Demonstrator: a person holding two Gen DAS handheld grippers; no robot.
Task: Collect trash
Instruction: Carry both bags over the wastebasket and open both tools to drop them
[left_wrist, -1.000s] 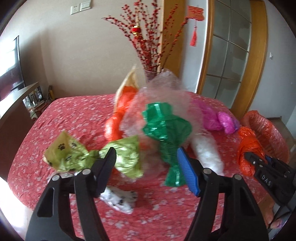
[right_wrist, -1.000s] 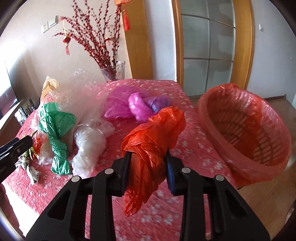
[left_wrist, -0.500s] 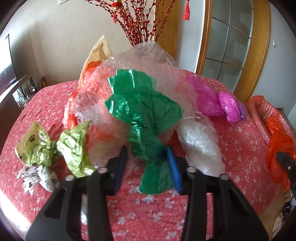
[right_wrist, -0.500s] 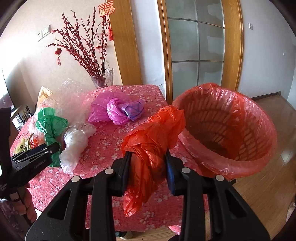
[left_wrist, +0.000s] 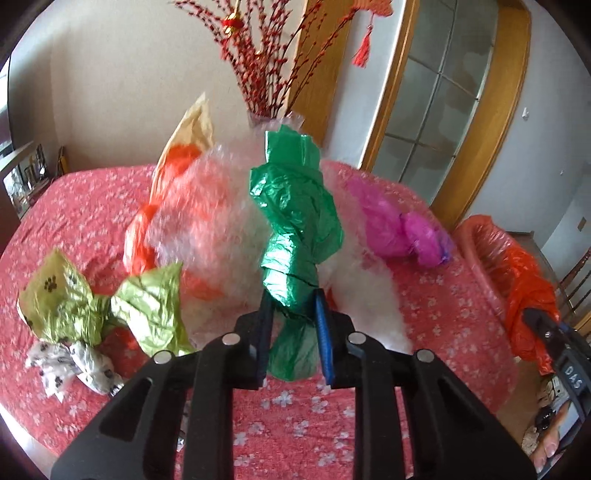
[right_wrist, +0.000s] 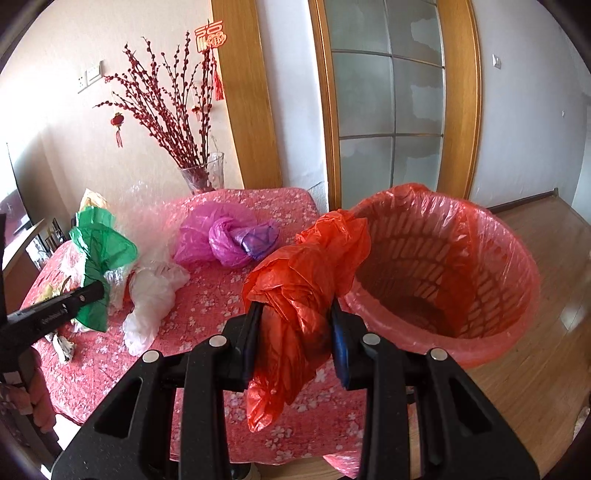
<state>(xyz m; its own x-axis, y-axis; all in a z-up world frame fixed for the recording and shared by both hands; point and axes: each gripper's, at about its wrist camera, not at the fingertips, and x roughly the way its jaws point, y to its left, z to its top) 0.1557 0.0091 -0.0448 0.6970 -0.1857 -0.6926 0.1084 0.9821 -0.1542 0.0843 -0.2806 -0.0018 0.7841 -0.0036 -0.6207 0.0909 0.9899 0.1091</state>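
My left gripper (left_wrist: 293, 314) is shut on a crumpled green plastic bag (left_wrist: 295, 221) and holds it upright above the table; the bag also shows in the right wrist view (right_wrist: 98, 251). My right gripper (right_wrist: 295, 325) is shut on a crumpled orange-red plastic bag (right_wrist: 303, 288), held beside the rim of the red-lined trash basket (right_wrist: 498, 266), which stands off the table's right edge. In the left wrist view the orange bag (left_wrist: 524, 291) and basket (left_wrist: 476, 236) sit at the far right.
On the pink flowered tablecloth (left_wrist: 92, 206) lie bubble wrap (left_wrist: 207, 221), a magenta bag (left_wrist: 391, 229), a white bag (right_wrist: 151, 295), a yellow-green paw-print wrapper (left_wrist: 74, 302) and a white paw-print scrap (left_wrist: 74, 369). A glass vase of red branches (right_wrist: 203, 177) stands at the back.
My left gripper closed on the green bag and lifted it off the table. My right gripper carried the orange bag rightward to the basket's rim.
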